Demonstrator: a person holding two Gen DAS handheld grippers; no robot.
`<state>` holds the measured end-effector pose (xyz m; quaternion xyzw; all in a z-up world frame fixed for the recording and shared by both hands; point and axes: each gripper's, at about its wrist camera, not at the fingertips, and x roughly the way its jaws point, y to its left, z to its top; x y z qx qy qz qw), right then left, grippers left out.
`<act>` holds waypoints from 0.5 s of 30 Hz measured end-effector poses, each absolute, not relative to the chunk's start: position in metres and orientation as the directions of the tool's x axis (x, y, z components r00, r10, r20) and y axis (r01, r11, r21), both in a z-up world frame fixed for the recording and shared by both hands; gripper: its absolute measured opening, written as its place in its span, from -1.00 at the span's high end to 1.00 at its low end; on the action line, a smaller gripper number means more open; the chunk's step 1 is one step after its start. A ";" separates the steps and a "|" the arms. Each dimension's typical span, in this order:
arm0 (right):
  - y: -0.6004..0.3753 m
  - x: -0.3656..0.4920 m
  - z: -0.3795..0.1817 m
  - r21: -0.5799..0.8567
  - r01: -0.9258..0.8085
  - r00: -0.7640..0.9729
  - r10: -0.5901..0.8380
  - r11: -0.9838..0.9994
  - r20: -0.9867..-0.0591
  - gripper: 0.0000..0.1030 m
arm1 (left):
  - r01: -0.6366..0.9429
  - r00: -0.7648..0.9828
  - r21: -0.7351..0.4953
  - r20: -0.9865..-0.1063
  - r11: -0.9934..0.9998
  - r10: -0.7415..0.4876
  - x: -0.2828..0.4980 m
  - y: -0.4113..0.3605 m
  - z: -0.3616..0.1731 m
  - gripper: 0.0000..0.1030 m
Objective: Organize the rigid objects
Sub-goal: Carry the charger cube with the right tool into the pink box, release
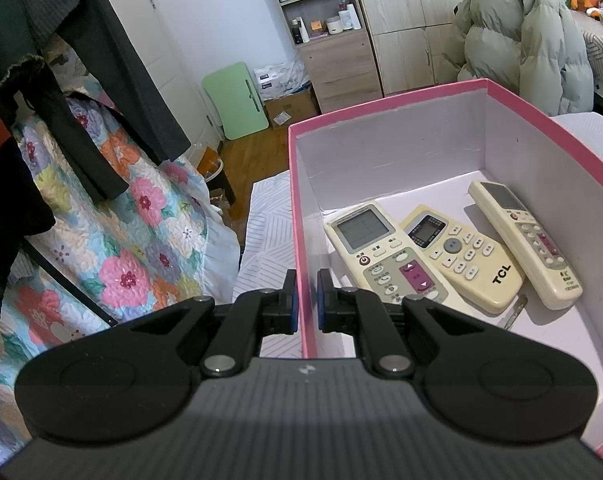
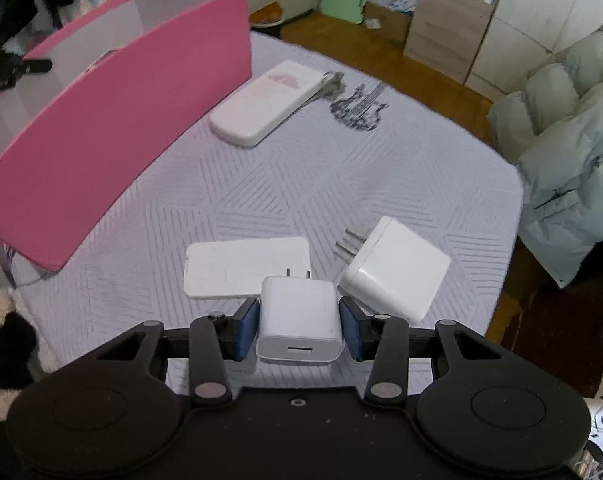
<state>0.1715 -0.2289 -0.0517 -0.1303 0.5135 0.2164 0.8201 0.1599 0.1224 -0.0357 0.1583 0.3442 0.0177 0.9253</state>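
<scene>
My left gripper (image 1: 307, 300) is shut on the near wall of the pink box (image 1: 381, 108), one finger outside and one inside. Three cream remotes lie in the box: a wide one (image 1: 381, 248), a TCL one (image 1: 461, 256) and a slim one (image 1: 529, 240). In the right wrist view my right gripper (image 2: 300, 320) points down at the table with a small white charger (image 2: 299, 312) between its blue pads (image 2: 248, 328), which sit against both its sides. The charger rests on the cloth. A larger white charger (image 2: 393, 276) lies just right of it.
A flat white cover (image 2: 237, 268) lies just beyond the small charger. Farther off, a white remote (image 2: 269, 100) and keys (image 2: 333, 80) lie near the pink box (image 2: 113, 128). A puffy jacket (image 2: 573, 152) hangs past the table's right edge. A floral quilt (image 1: 121, 240) is left of the box.
</scene>
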 end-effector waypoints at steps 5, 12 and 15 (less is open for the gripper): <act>-0.230 0.165 -0.046 -0.009 -0.431 0.411 0.187 0.902 -0.892 0.05 | 0.080 0.769 0.304 -0.625 0.949 0.136 0.160 0.123 -0.034 0.85; -0.220 0.154 -0.020 0.009 -0.401 0.470 0.214 0.916 -0.856 0.05 | 0.087 0.772 0.307 -0.622 0.948 0.131 0.161 0.123 -0.033 0.85; -0.211 0.148 -0.004 0.011 -0.416 0.497 0.238 0.909 -0.835 0.05 | 0.092 0.773 0.310 -0.621 0.946 0.129 0.161 0.121 -0.033 0.85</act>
